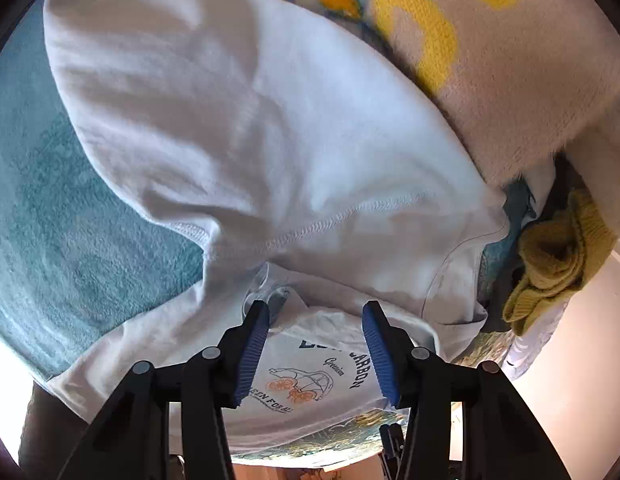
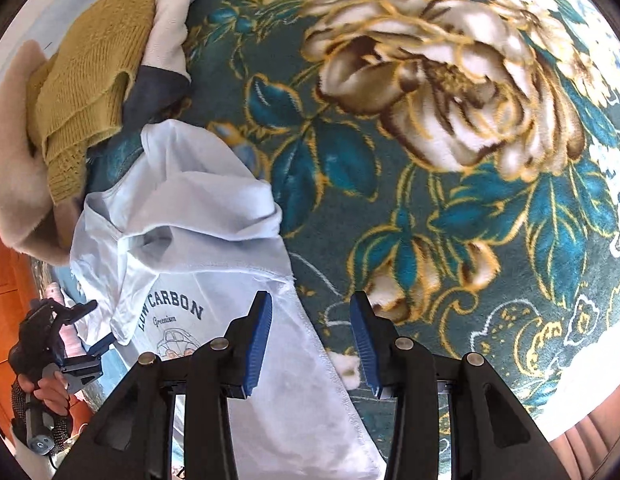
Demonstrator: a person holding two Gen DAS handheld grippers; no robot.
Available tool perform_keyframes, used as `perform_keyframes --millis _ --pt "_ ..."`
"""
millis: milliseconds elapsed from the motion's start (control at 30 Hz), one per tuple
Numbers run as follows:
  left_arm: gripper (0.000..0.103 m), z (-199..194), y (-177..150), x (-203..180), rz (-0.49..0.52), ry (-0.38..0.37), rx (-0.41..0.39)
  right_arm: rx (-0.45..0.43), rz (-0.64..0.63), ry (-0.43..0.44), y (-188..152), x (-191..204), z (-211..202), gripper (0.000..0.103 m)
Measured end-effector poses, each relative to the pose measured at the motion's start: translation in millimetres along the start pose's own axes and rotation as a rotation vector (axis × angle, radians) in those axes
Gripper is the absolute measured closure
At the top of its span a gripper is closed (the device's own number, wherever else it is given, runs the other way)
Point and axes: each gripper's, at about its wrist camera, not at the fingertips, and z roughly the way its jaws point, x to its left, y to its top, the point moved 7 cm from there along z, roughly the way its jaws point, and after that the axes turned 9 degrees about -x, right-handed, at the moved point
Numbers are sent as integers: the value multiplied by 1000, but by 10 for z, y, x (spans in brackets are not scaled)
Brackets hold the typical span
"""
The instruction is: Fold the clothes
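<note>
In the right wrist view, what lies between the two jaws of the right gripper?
Only the floral blanket shows in the gap of the right gripper; the white T-shirt's hem lies beside its left jaw, ungripped.

Both views bright, daylit; we read strong fisheye bending with dark vignette at corners. Left wrist view: white T-shirt point(image 1: 246, 128) softly shaded in folds, lower left and lower right edges blown out by glare. Right wrist view: floral blanket point(image 2: 450, 128) sharp, evenly lit; we note soft focus at rim.
</note>
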Motion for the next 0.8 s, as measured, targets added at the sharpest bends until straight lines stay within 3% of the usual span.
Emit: perform_keyframes --millis 133,333,567,633,800 --pt "52 -59 -60 49 -72 50 20 -12 -11 9 54 -13 -31 61" --pt "52 -109 -55 34 -178 -13 11 -2 -4 15 23 -14 -12 61" --pt "52 72 -20 76 -290 9 -39 11 7 22 -72 37 74 61" --pt "68 97 -29 67 -259 45 -45 8 5 21 -72 34 60 61" --pt "93 84 -76 40 -163 112 -72 1 25 12 -51 -44 26 61"
